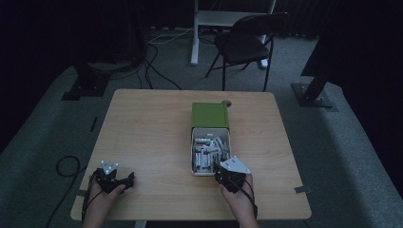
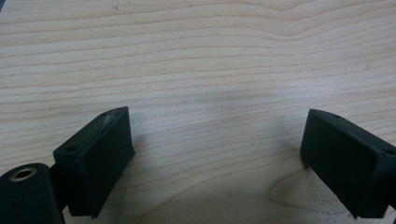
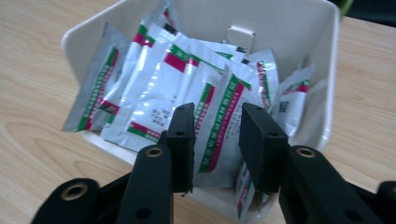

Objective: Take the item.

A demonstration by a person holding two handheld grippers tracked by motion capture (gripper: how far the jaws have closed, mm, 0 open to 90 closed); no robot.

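Right gripper view — sachet (image 3: pixel 219 126) between the tool's (image 3: pixel 215 140) jaws.

The high view is dim and underexposed, its surroundings sinking into near black, and only the table (image 1: pixel 157 142) catches soft light. Both gripper views are brighter and evenly lit: wood grain stays sharp, soft shadows sit beneath the jaws, glare flashes off the glossy sachets (image 3: pixel 187 79), nearest gripper parts blur slightly
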